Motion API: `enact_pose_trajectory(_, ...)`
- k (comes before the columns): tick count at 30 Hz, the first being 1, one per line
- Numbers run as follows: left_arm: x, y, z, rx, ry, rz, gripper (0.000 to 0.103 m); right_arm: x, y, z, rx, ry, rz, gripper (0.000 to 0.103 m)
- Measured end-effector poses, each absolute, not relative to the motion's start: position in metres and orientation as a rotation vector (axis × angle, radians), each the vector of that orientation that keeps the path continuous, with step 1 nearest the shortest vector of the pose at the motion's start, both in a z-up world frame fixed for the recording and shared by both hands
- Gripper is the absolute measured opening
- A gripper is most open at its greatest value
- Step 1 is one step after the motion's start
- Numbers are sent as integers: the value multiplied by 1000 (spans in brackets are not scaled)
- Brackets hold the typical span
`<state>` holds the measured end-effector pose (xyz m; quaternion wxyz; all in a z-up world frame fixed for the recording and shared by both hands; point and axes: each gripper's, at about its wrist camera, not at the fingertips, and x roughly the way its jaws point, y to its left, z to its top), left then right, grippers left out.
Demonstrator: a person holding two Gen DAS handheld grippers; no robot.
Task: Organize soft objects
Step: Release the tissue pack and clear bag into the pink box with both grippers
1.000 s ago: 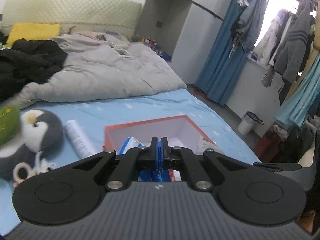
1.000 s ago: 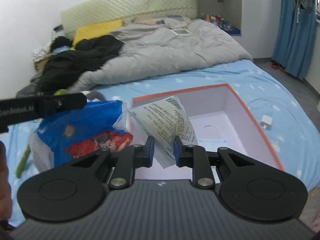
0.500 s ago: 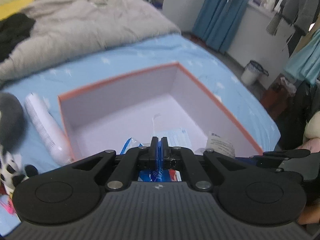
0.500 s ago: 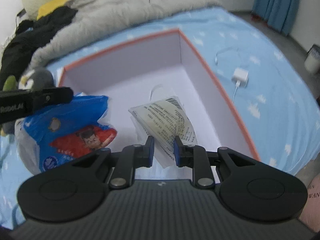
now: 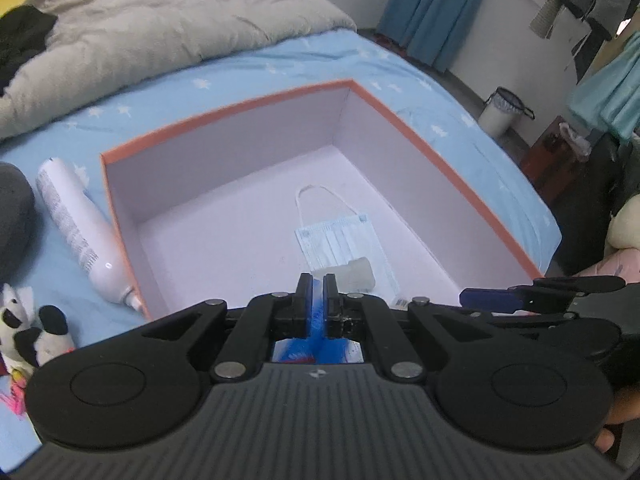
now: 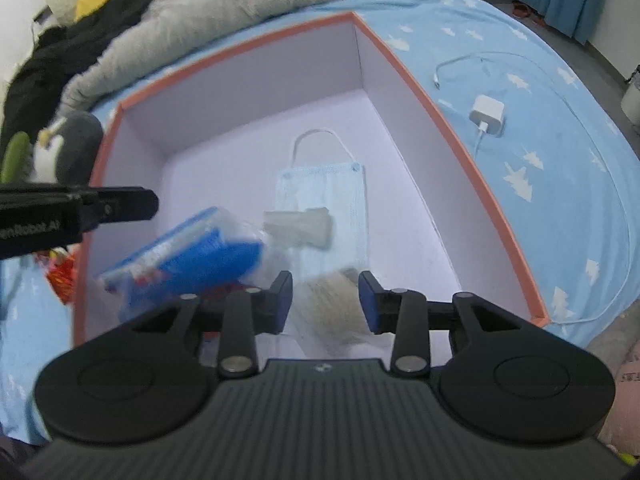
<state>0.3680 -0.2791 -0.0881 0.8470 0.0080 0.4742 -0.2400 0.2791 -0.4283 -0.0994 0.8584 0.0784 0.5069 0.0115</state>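
An open orange-rimmed box (image 5: 420,136) (image 6: 436,108) with a pale inside lies on the blue bed. A face mask (image 5: 336,236) (image 6: 320,188) lies on its floor. My left gripper (image 5: 317,294) is shut on a blue plastic bag (image 5: 317,312), which shows blurred in the right wrist view (image 6: 192,260), over the box's near left part. My right gripper (image 6: 325,300) is open over the box. A printed white packet (image 6: 340,312) is blurred just below its fingers. Another pale packet (image 6: 300,224) (image 5: 352,274) lies on the mask.
A white tube (image 5: 76,232), a grey plush penguin (image 6: 76,136) and a small black-and-white plush (image 5: 28,332) lie left of the box. A white charger with cable (image 6: 488,114) lies to the right. A grey duvet (image 5: 160,20) covers the far bed.
Both grippers have moved forward and down over the box. My right gripper has opened and let go of the printed packet. The left stays shut on the blue bag.
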Motion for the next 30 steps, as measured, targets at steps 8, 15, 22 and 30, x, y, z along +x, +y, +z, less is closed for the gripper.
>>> enact_pose_trajectory(8, 327, -244, -39, 54, 851, -516, 4, 257, -408, -58, 139, 923, 46, 39)
enact_pose_trajectory(15, 285, -200, -5, 38, 724, -496, 4, 224, -376, -22, 126, 782, 84, 40)
enact_pose_trajectory(22, 233, -153, 5, 25, 631, -429, 4, 187, -341, -9, 122, 704, 151, 40)
enact_pose_trajectory(30, 173, -95, 7, -94, 586, -368, 4, 140, -304, -2, 140, 657, 245, 40)
